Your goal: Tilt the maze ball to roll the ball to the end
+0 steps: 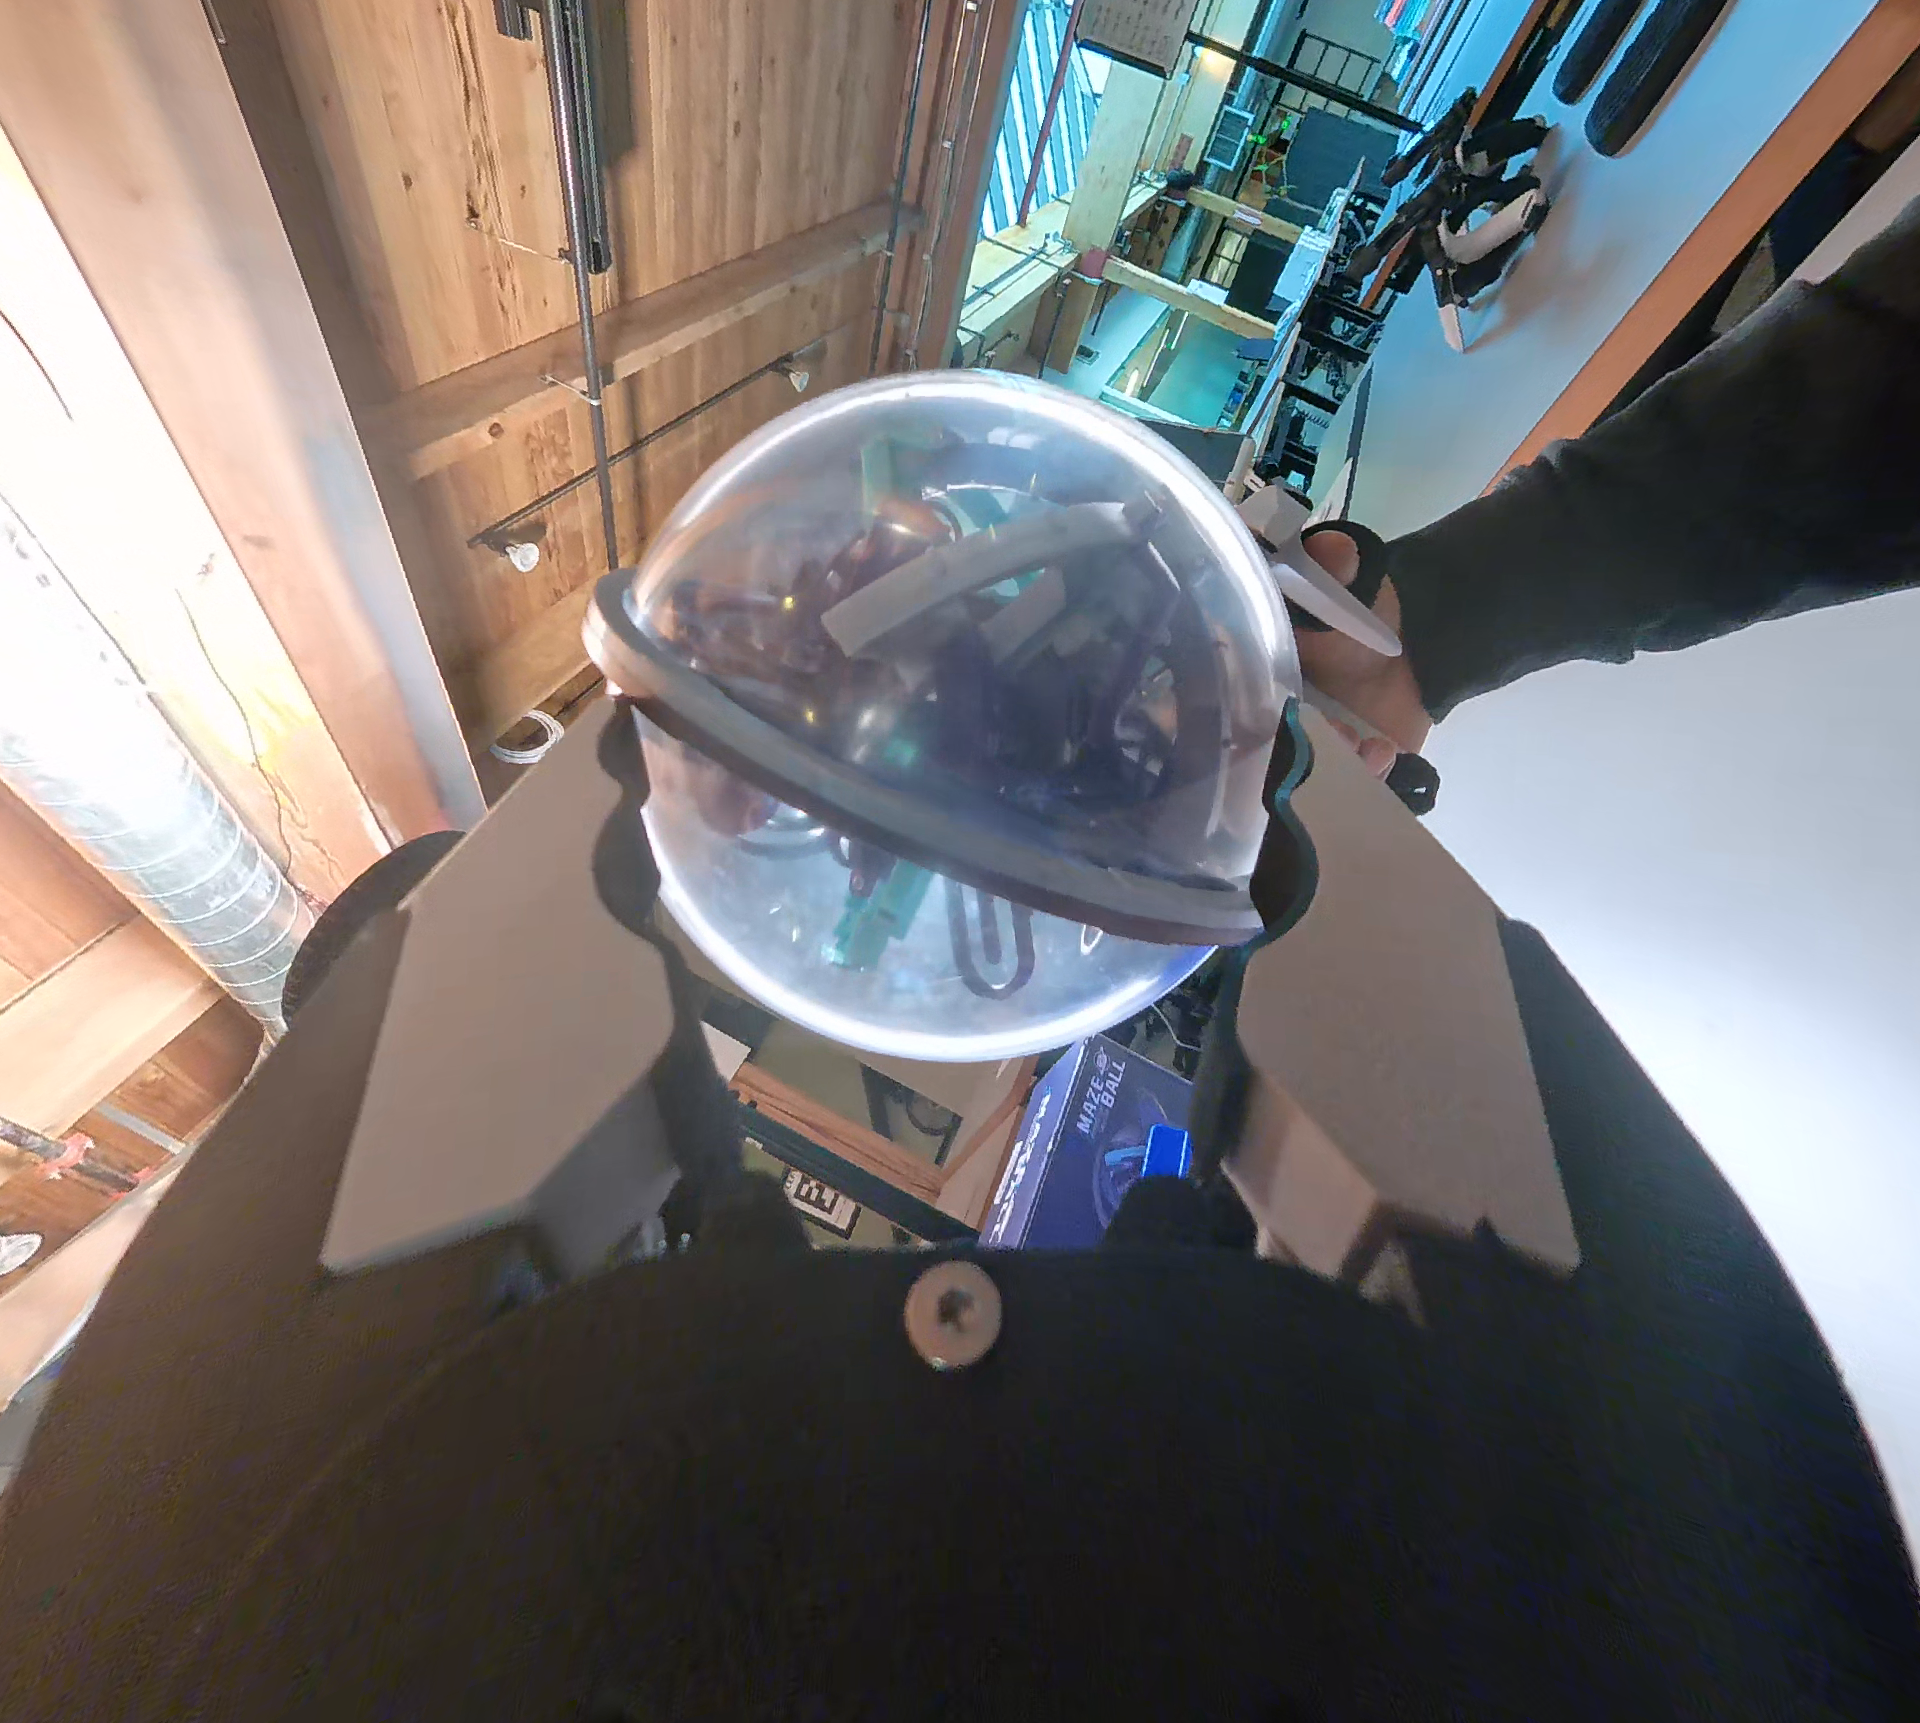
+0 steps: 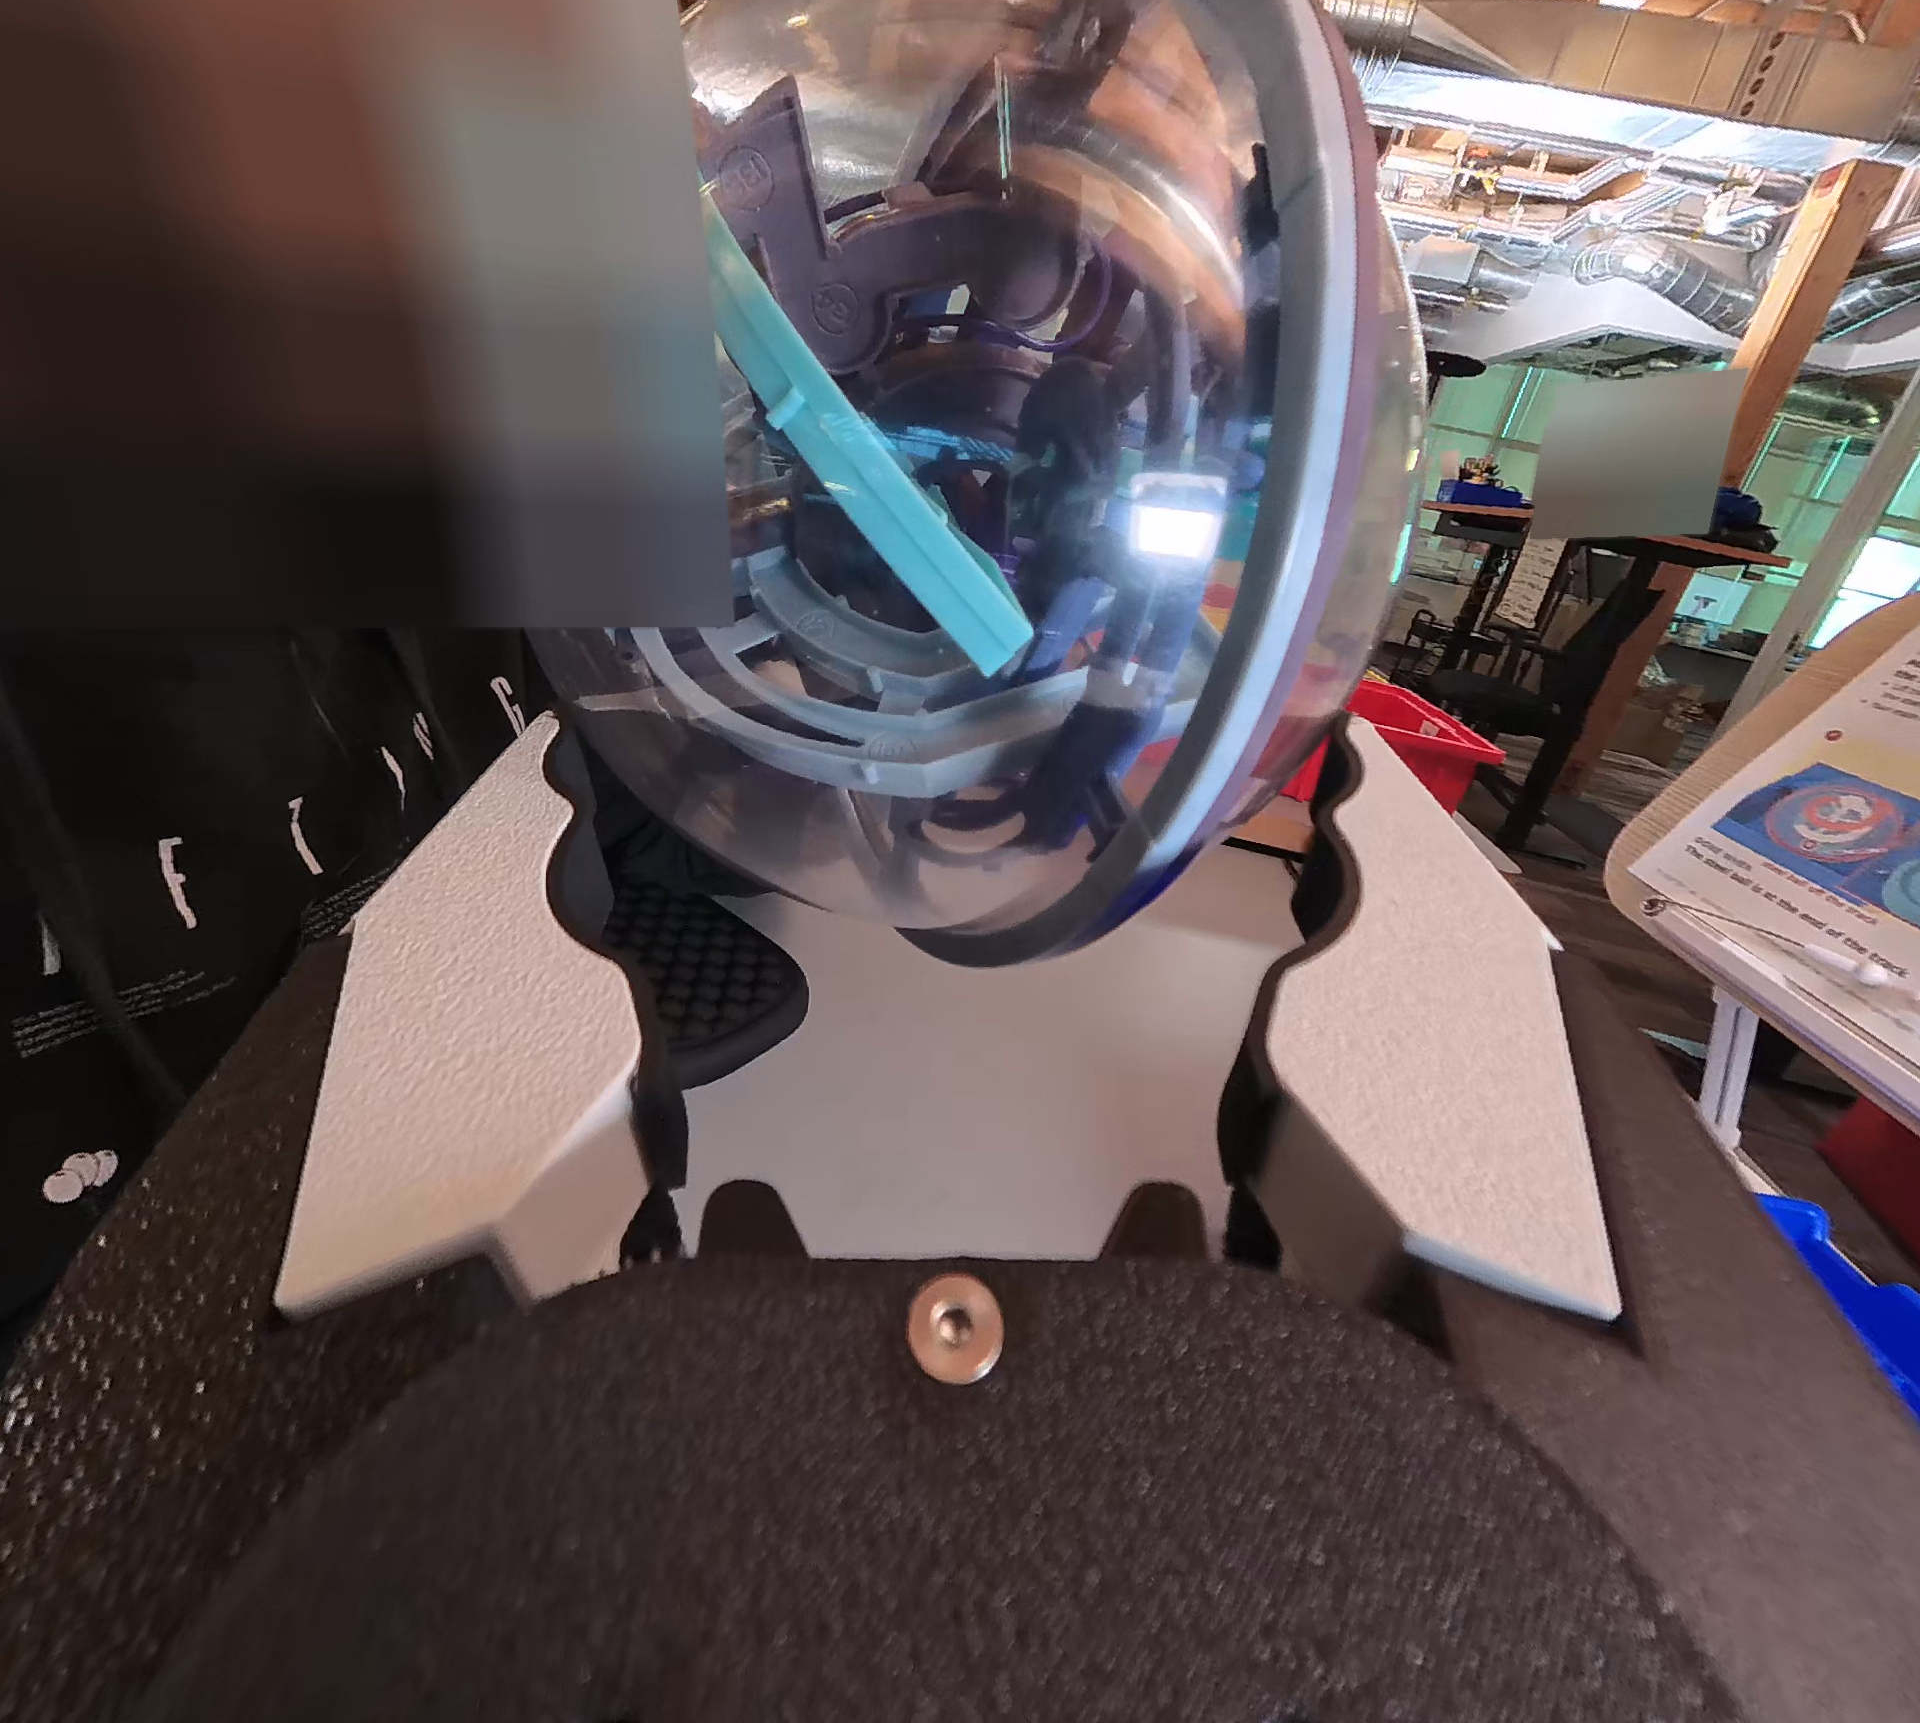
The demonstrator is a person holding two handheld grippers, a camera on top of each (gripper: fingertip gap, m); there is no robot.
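The maze ball point(image 1: 956, 707) is a clear sphere with a dark band around its middle and grey, purple and teal tracks inside. It is held up in the air, tilted. My left gripper point(image 1: 951, 769) is shut on it, one finger on each side. In the right wrist view the maze ball point(image 2: 1039, 385) fills the centre, its band running steeply up and down. My right gripper point(image 2: 951, 790) is shut on its lower part. The small ball inside cannot be made out.
A person's hand point(image 1: 1361, 665) in a dark sleeve shows behind the ball. A blue box point(image 1: 1101, 1154) lies below on a white table point(image 1: 1662, 946). An instruction sheet point(image 2: 1787, 842), a red bin point(image 2: 1423, 738) and a blue bin point(image 2: 1849, 1278) are to the right.
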